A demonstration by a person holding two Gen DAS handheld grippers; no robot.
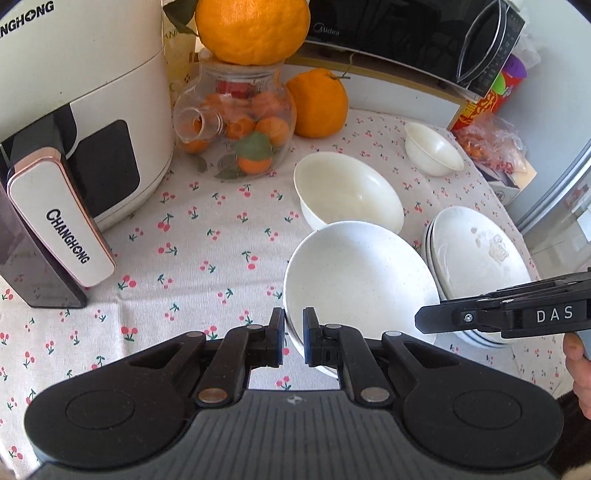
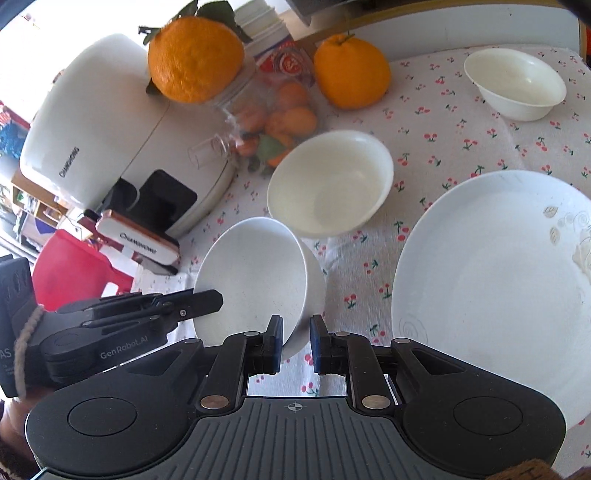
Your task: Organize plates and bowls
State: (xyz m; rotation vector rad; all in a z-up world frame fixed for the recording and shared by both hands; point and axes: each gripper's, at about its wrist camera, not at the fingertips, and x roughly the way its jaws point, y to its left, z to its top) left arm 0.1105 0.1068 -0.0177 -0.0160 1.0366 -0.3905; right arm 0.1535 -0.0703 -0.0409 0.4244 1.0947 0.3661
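Tilted speckled bowl [image 1: 354, 280] nearest, rim caught in the left gripper [image 1: 293, 339] and the right gripper [image 2: 297, 345]. Just behind it, a larger bowl [image 1: 347, 192] flat on the tablecloth [image 1: 192, 236]. Further back to the right, a small bowl [image 1: 434, 149]. Right of the tilted bowl, stacked plates [image 1: 476, 254]. Left, an air fryer [image 1: 85, 92]; beside it a glass jar [image 1: 236, 122] holding tangerines, one orange [image 1: 253, 27] on top, another [image 1: 317, 103] to its right.

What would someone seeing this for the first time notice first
Probably the tilted white bowl in the middle of the cherry-print tablecloth, pinched at its near rim by both the left gripper and the right gripper. Next, the big orange sitting on top of a glass jar of small oranges at the back, beside a white Changhong appliance.
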